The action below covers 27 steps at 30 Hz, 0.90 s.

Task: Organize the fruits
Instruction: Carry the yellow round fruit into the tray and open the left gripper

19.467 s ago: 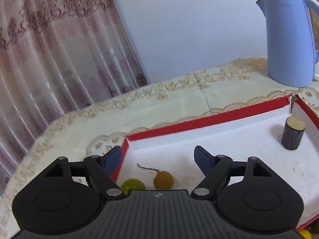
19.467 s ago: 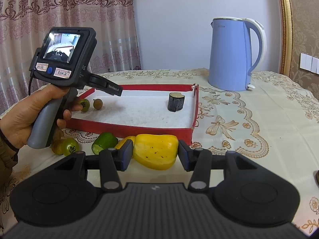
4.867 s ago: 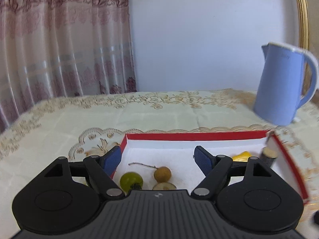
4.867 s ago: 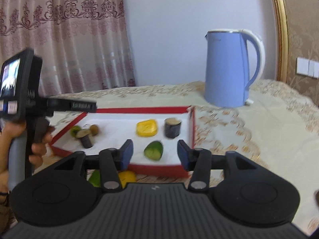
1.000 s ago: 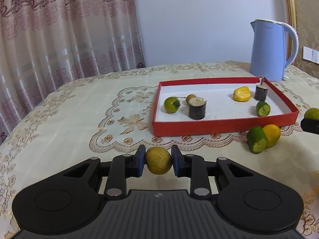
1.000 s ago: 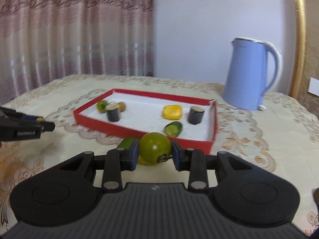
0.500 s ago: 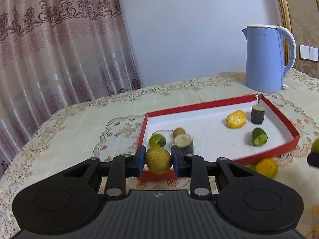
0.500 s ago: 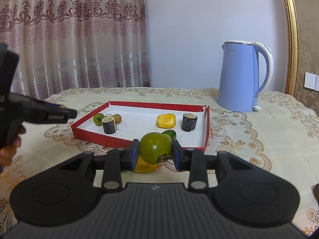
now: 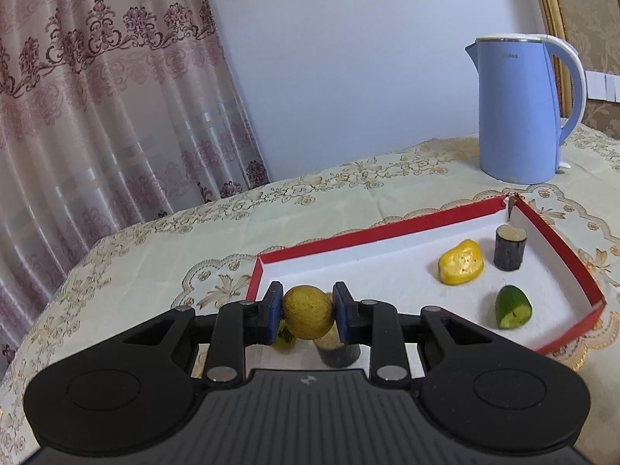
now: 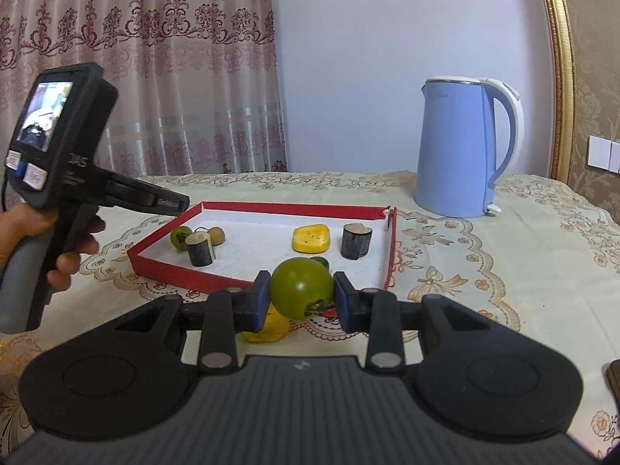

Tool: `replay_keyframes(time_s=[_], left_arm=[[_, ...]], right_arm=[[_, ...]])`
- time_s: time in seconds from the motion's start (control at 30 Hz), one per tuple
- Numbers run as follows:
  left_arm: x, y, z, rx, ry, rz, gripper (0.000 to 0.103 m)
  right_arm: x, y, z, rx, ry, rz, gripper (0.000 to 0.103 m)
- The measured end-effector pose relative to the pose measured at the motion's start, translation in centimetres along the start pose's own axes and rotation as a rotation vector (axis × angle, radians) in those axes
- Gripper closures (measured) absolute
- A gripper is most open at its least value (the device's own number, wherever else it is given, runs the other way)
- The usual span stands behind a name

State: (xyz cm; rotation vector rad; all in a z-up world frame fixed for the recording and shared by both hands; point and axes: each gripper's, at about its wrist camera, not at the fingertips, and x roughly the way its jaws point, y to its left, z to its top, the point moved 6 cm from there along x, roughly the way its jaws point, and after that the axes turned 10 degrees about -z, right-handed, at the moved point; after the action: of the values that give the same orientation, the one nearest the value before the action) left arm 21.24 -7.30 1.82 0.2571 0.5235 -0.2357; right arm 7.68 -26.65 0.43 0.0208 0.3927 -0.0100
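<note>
The left gripper (image 9: 308, 313) pinches a round yellow fruit (image 9: 308, 312) between its pads, raised over the red tray's (image 9: 558, 244) near-left corner, likely for release beside the small fruits there. The right gripper (image 10: 302, 294) clamps a green tomato (image 10: 302, 287) before the tray's front wall. Beyond sit 2 dark cylinders (image 10: 356, 240), then a blue kettle (image 10: 461, 147).

Your table (image 10: 503, 271) under embroidered cloth, red tray (image 10: 391, 248) central, blue kettle (image 10: 461, 151) behind tray, yellow fruit (image 10: 267, 329) before tray.
</note>
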Motion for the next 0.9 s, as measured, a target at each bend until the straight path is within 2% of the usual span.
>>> replay_keyframes(time_s=[0.9], left_arm=[[7.1, -1.6, 2.0, -0.011, 0.065, 0.001, 0.076]], right_arm=[[1.3, -0.9, 0.6, -0.002, 0.019, -0.019, 0.071]])
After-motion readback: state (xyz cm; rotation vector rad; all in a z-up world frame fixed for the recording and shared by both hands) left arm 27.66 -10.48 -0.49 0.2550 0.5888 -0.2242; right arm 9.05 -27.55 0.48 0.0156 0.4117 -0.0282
